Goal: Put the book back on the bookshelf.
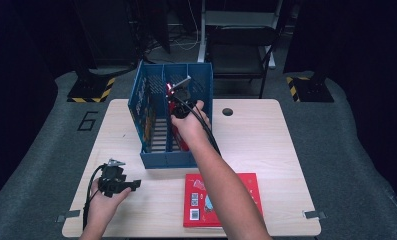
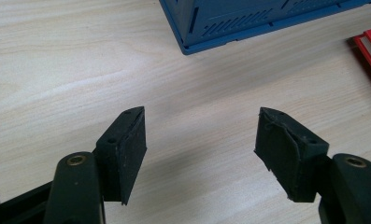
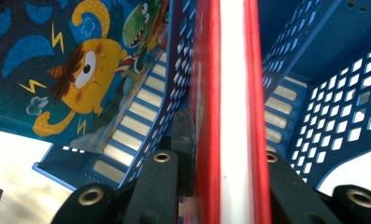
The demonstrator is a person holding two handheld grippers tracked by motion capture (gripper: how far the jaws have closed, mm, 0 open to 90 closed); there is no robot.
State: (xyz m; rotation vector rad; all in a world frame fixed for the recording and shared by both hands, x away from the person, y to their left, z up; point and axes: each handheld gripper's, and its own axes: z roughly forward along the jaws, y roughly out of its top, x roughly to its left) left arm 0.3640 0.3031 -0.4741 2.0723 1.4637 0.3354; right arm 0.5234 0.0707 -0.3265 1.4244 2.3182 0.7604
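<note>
Red book (image 3: 227,93) upright on edge, inside blue rack (image 1: 151,112).

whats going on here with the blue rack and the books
A person is filing books into a blue file rack. The right claw is shut on a red book, held upright inside the rack. The left claw rests open over the table, holding nothing. Another red book lies flat in front of the rack.
</note>
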